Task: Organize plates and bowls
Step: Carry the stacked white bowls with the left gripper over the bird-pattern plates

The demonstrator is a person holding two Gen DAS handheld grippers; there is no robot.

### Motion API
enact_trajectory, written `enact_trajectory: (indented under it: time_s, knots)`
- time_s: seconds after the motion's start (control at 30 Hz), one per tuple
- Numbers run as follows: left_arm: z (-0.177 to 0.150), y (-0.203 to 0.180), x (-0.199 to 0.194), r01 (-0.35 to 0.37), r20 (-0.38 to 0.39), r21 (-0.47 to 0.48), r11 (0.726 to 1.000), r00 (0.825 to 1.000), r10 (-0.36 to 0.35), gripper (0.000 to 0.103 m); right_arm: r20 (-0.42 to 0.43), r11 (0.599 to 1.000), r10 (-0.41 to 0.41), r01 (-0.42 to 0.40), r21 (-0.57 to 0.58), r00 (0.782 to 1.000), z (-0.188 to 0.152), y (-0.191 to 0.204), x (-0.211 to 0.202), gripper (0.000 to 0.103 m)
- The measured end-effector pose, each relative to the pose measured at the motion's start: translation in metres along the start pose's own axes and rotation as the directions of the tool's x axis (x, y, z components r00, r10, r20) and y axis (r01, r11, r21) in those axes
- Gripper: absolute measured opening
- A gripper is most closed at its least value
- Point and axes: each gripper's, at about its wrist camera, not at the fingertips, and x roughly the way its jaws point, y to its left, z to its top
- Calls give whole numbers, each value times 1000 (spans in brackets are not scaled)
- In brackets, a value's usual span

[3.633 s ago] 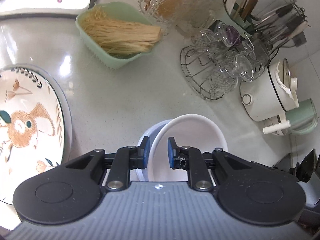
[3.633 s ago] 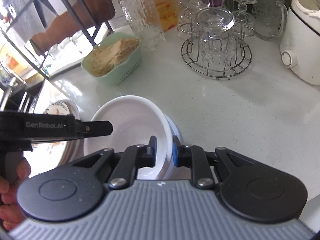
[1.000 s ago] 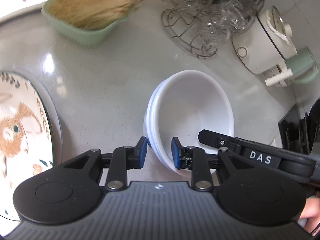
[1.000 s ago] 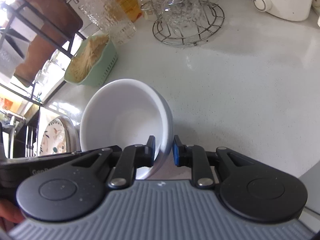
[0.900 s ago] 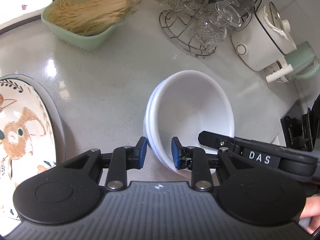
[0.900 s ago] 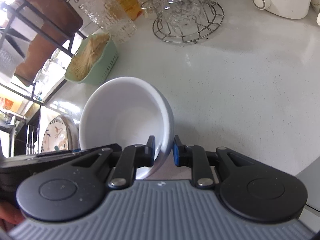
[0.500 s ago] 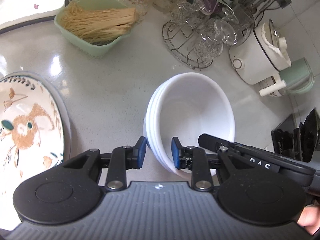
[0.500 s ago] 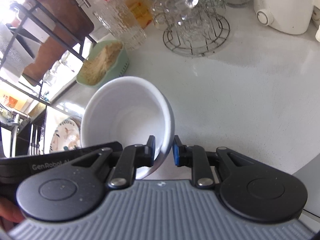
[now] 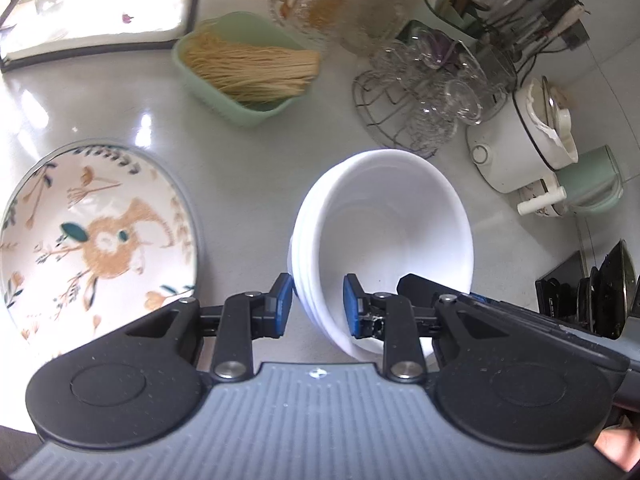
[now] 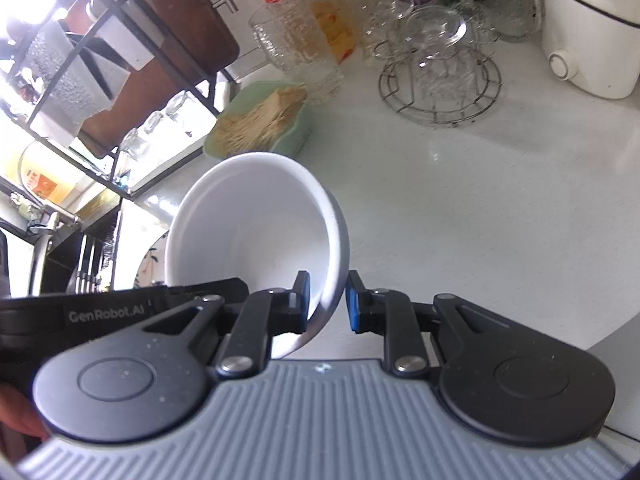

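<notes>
A stack of white bowls (image 9: 384, 224) is held up over the counter by both grippers. My left gripper (image 9: 318, 306) is shut on the stack's left rim, one finger outside and one inside. My right gripper (image 10: 327, 300) is shut on the right rim of the same stack (image 10: 256, 224). A patterned plate (image 9: 92, 236) with a squirrel design lies on the counter to the left of the stack; a sliver of it (image 10: 154, 260) shows behind the bowls in the right wrist view.
A green basket of noodles (image 9: 248, 68) sits at the back. A wire rack of upturned glasses (image 9: 424, 100) and a white cooker (image 9: 520, 140) stand at the right, with glass jars (image 10: 304, 48) behind. A black shelf rack (image 10: 100, 92) stands at the left.
Both grippers have lifted the bowl stack higher off the counter and carried it left toward the patterned plate, which now shows more fully. Both grips are unchanged.
</notes>
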Motion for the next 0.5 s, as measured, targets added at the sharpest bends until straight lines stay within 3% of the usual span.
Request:
enact_trajectory:
  time_s: [0.5]
  knots:
    - [-5, 67, -48, -32, 47, -7, 999, 998, 32, 31, 15, 998, 54, -53, -13, 998, -21, 68, 18, 22]
